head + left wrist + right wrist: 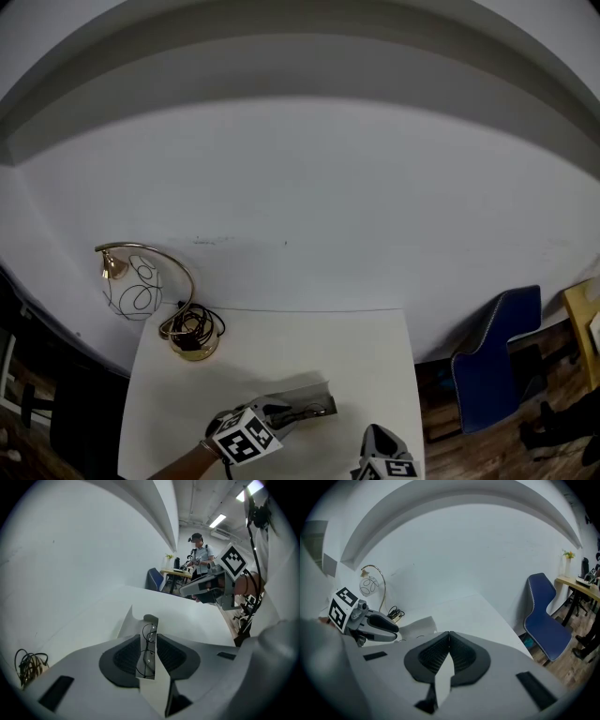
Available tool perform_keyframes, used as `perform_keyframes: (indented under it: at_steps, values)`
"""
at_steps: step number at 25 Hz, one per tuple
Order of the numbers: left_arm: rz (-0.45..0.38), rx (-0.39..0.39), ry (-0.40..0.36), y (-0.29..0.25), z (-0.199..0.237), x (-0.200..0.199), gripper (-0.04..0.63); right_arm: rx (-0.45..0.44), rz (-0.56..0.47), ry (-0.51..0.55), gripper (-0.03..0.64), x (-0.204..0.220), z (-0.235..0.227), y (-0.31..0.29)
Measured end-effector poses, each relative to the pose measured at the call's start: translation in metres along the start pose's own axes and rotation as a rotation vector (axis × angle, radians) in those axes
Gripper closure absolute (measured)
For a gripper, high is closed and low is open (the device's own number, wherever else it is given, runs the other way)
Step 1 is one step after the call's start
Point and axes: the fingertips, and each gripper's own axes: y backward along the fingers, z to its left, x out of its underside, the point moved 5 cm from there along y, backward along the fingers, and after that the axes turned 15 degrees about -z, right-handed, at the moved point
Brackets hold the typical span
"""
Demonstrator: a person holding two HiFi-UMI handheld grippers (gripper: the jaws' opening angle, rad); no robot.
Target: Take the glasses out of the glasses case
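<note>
My left gripper (149, 638) has its fingers (125, 656) released. The glasses (148, 648) show in the gap between them, lying in the open glasses case (129, 627) on the counter (187, 611), long axis pointing straight away. My right gripper (448, 637), clenched on nothing, is farther off.

Both are the same build: the left gripper (147, 654) and right gripper (449, 652) have smooth light-grey plastic shells and dark ribbed pads (461, 656), and each carries a cube (342, 610) with black-and-white square markers.
</note>
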Motion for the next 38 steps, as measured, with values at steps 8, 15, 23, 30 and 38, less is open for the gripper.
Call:
perform_keyframes:
  at_steps: [8, 15, 23, 30, 38]
  values:
    - [0.081, 0.064, -0.043, -0.021, 0.003, 0.010, 0.474, 0.000, 0.026, -0.009, 0.584, 0.007, -0.004, -0.007]
    - [0.143, 0.155, -0.047, -0.032, 0.007, 0.012, 0.474, 0.004, 0.043, -0.014, 0.584, 0.013, -0.010, -0.012]
    - [0.218, 0.248, -0.054, -0.044, 0.006, 0.014, 0.474, 0.006, 0.059, -0.024, 0.584, 0.015, -0.015, -0.016]
    - [0.270, 0.289, -0.036, -0.050, 0.008, 0.019, 0.480, -0.003, 0.074, -0.025, 0.584, 0.017, -0.013, -0.019]
    - [0.329, 0.348, 0.040, -0.055, 0.013, 0.024, 0.504, -0.008, 0.082, -0.026, 0.584, 0.018, -0.014, -0.022]
